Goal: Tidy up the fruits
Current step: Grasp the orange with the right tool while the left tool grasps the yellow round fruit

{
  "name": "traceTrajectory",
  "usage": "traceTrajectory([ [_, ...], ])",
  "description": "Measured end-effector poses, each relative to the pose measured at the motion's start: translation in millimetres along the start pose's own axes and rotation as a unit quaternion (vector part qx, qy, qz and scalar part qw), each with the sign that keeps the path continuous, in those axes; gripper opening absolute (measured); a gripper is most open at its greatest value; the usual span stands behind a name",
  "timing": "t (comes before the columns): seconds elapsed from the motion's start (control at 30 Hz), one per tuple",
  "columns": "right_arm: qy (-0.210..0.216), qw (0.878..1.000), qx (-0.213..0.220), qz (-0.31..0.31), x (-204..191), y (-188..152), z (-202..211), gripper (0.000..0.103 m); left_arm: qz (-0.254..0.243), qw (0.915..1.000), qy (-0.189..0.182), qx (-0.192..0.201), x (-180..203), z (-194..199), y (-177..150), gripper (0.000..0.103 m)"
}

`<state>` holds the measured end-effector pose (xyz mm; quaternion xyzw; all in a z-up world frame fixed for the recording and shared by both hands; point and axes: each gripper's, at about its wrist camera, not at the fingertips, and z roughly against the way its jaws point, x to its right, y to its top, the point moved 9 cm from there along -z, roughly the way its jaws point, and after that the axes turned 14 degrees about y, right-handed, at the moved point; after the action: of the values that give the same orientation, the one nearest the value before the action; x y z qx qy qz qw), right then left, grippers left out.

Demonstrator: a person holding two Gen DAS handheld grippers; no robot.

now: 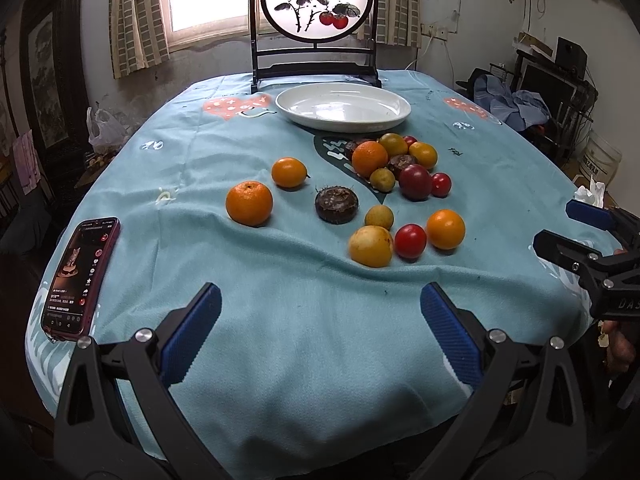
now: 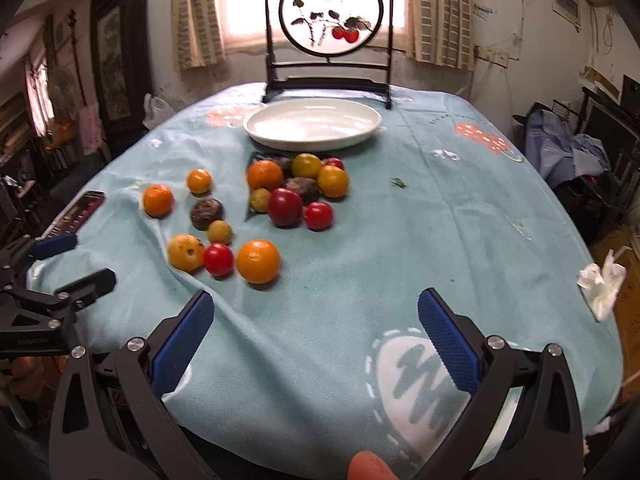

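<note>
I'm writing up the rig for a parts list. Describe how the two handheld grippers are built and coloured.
Both match: the left gripper and the right gripper have matte black plastic frames with triangular cut-outs, silver round pivot bolts, and jaws lined with blue ribbed pads. Faint lettering marks each body, unreadable here. No cables show.

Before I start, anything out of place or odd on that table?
Yes. A phone with its screen lit lies at the table's left edge, not part of the fruit. A crumpled tissue sits at the right edge. The tablecloth is wrinkled under the near fruit. The white plate holds nothing yet.
</note>
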<state>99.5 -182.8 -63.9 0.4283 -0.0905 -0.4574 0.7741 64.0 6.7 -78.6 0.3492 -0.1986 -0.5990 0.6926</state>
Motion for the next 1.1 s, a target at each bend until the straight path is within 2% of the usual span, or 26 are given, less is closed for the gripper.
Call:
traceTrajectory([
  [0.07,0.031,0.999,0.011,-0.007,-3,0,-5,0.102,0.001,1.0,0.002,-0.003,-2,-3,-1,0.101],
  [0.17,0.05,0.999,0.014,0.007,-7,-1,-14,0.102,0.001,1.0,0.004,-0.006,-3,-8,-2,0.101],
  [0.2,0.053,0.998,0.012,0.016,-9,-1,-19,0.102,0.002,1.0,0.004,-0.006,-4,-9,-2,0.101],
  [0.3,0.026,0.999,-0.006,0.032,-8,1,-36,0.102,0.005,0.9999,0.004,-0.009,-8,-14,-3,0.101],
  [0.37,0.03,0.999,-0.023,0.037,-9,2,-50,0.089,0.007,0.9999,0.004,-0.013,-11,-17,-3,0.101],
  [0.4,0.03,0.998,-0.033,0.035,-8,1,-57,0.078,0.007,0.9999,0.005,-0.013,-11,-18,-3,0.101],
  [0.43,0.031,0.998,-0.042,0.032,-7,1,-63,0.074,0.007,0.9999,0.006,-0.014,-11,-19,-3,0.101],
  [0.53,0.036,0.996,-0.07,0.033,-8,0,-80,0.071,0.007,0.9998,0.009,-0.015,-14,-21,-3,0.101],
  [0.77,0.055,0.994,-0.088,0.031,-9,0,-95,0.059,0.005,0.9999,0.004,-0.013,-17,-28,-3,0.101],
  [0.9,0.092,0.991,-0.095,0.015,-8,-2,-98,0.039,-0.003,0.9999,-0.011,-0.007,-14,-32,1,0.101],
  [1.03,0.11,0.99,-0.084,-0.006,-5,-4,-94,0.039,-0.022,0.9986,-0.048,0.0,1,-35,12,0.1],
  [1.1,0.126,0.989,-0.076,-0.032,1,-5,-91,0.039,-0.042,0.9971,-0.064,0.003,12,-39,17,0.094],
])
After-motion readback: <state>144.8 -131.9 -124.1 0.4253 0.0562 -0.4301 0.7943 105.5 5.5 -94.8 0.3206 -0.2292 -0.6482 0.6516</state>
